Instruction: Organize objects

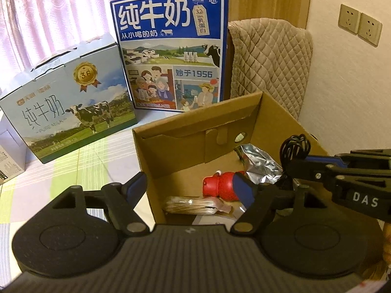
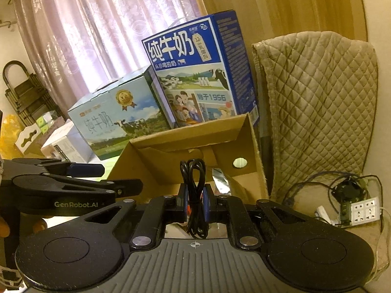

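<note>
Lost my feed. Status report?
Right gripper shut on black cable, above cardboard box. Left gripper open, straddling box wall. Nothing blocking.

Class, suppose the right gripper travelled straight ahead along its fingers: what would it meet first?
Probably the far inner wall of the open brown cardboard box. The right gripper, shut on a coiled black cable, points over the box interior toward that wall; depth is uncertain.

Warm, dim indoor light tints both views yellowish; soft daylight glows through the pale pink pleated curtain (image 2: pixel 80 36) beyond the claws; glare glints on the crumpled silver foil bag (image 1: pixel 261 168); fisheye bending curves the edges, dark vignette fills the corners; detail slightly soft throughout.
</note>
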`<state>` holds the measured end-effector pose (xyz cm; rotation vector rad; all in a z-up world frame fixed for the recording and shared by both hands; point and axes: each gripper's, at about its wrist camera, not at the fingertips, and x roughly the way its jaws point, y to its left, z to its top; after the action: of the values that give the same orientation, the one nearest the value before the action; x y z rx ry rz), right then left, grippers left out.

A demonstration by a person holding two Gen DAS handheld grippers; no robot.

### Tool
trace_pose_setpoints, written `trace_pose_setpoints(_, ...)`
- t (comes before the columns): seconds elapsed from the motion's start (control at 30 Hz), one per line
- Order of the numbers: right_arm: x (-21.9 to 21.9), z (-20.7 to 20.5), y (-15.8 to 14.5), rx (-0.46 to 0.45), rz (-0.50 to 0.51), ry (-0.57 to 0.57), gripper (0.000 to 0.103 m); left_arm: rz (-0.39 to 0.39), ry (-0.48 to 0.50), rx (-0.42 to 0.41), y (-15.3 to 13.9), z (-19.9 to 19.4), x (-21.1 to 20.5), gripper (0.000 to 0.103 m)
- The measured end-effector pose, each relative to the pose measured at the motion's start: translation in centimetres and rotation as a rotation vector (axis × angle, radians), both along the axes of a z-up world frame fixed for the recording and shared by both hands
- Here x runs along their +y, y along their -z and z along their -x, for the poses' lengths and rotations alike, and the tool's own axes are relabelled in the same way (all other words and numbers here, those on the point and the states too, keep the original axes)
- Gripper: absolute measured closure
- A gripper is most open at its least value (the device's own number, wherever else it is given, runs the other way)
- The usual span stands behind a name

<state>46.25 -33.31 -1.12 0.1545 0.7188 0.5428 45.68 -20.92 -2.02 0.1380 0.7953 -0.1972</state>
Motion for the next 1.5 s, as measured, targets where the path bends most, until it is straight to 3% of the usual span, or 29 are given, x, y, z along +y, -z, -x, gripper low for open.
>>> trace_pose_setpoints(0.33, 1.1, -2.2, -0.3, -0.008, -0.059, 0.003, 0.090, -0.003, -0.049, -0.028, -1.1, 0.1, 1.3, 0.027)
trace_pose_setpoints(0.43, 1.3, -2.8, -0.7, -0.022, -0.069, 0.005, 0.074, 0.002, -0.061, -0.034, -1.5, 0.4, 1.8, 0.025)
trace_pose_setpoints(0.5, 1.3, -3.0, -1.0, -0.034, -0.081, 0.014, 0.053, 0.004, -0.068, -0.035, -1.7, 0.6, 2.1, 0.024)
trace_pose_setpoints(0.57, 1.2, -3.2, -1.2, -0.042, -0.096, 0.023, 0.049, 0.007, -0.077, -0.037, -1.9, 0.8, 2.4, 0.023)
trace_pose_setpoints(0.93, -0.1, -1.8, -1.3, -0.005, -0.076, 0.052, 0.034, 0.044, -0.092, -0.037, -2.7, 2.8, 3.3, 0.016)
trace_pose_setpoints(1.3, -2.7, 2.5, -2.8, 0.007, -0.080, 0.141, 0.025, 0.062, -0.061, -0.091, -4.7, 6.0, 3.3, 0.001)
trace_pose_setpoints(1.5, -2.6, 6.3, -3.6, -0.019, 0.018, 0.182, 0.023, 0.038, -0.053, -0.141, -5.5, 9.2, 4.2, 0.001)
